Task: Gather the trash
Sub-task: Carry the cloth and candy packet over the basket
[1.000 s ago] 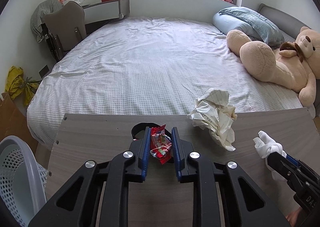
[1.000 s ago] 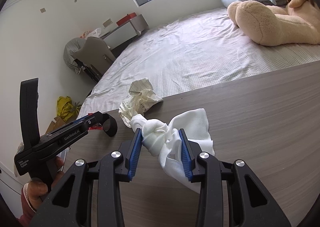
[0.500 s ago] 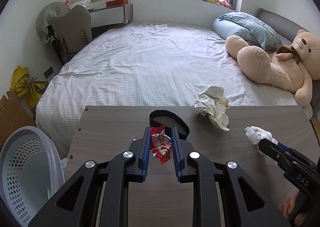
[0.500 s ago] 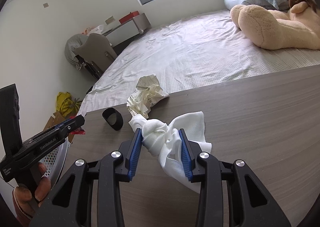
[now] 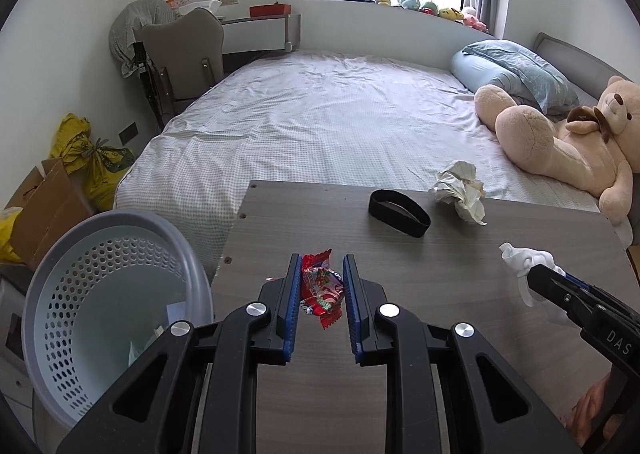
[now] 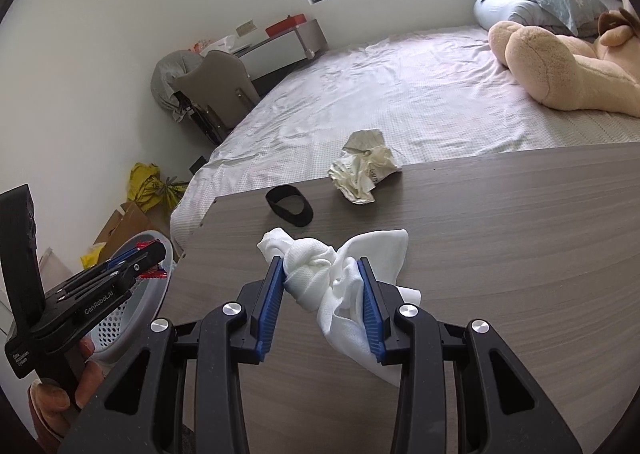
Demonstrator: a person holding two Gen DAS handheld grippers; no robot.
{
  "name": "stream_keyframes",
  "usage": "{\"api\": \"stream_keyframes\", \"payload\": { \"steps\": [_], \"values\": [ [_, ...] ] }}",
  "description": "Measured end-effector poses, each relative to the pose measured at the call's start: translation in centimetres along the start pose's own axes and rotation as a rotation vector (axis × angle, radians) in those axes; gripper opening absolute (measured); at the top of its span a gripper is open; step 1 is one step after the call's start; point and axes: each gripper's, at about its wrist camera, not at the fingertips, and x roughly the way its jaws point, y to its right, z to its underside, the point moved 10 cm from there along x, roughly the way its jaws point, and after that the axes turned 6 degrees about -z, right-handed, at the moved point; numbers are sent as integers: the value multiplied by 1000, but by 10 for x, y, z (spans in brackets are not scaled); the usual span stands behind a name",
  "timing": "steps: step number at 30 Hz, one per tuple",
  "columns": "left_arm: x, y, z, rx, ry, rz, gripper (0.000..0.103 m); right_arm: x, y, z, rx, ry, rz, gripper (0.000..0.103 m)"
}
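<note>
**Both claws loaded, two items left on worktop**

Left claw [image 5: 319, 288] is pinching a crinkled red foil snack wrapper [image 5: 320, 290] between its blue pads, held over the near-left part of the grey wood-grain worktop [image 5: 460, 274], close to that edge. From the right wrist view the wrapper sits above the rim of the pale blue perforated plastic basket [image 5: 100, 294] standing on the floor just left of the worktop; some paper scraps visible inside it.

Right claw [image 6: 320, 290] is clamped on a knotted white cloth rag [image 6: 320, 274], loose tail hanging below the pads onto or just over the worktop, can't tell which.

On the worktop near the far edge: a black elastic band loop [image 5: 399, 208], and just to its right a crumpled cream paper wad [image 5: 460, 194], apart from each other. Bed with checked white sheet [image 5: 320, 126] beyond, large tan teddy bear [image 5: 560, 142] lying on its right side.
</note>
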Motion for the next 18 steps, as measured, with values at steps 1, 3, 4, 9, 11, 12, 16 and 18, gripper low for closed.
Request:
{"api": "stream_keyframes", "payload": {
  "steps": [1, 3, 4, 9, 11, 12, 16, 18],
  "values": [
    [-3, -7, 0, -9, 6, -6, 20, 1, -7, 1, -12, -4, -3, 36],
    [-10, -23, 2, -25, 18, -20, 20, 3, -24, 2, -39, -12, -11, 36],
    [-13, -30, 3, -33, 22, -26, 20, 5, -33, 3, -51, -15, -15, 36],
    [-22, -72, 9, -78, 29, -58, 20, 16, -78, 4, -120, -32, -46, 36],
    [-23, -92, 13, -95, 28, -74, 20, 24, -99, 6, -150, -43, -64, 36],
    [-24, -101, 15, -104, 26, -82, 20, 29, -109, 7, -166, -50, -74, 36],
    [-22, -142, 24, -141, 8, -119, 20, 49, -150, 12, -220, -81, -118, 36],
    [-20, -160, 30, -153, -3, -145, 20, 61, -169, 16, -245, -100, -142, 36]
  ]
}}
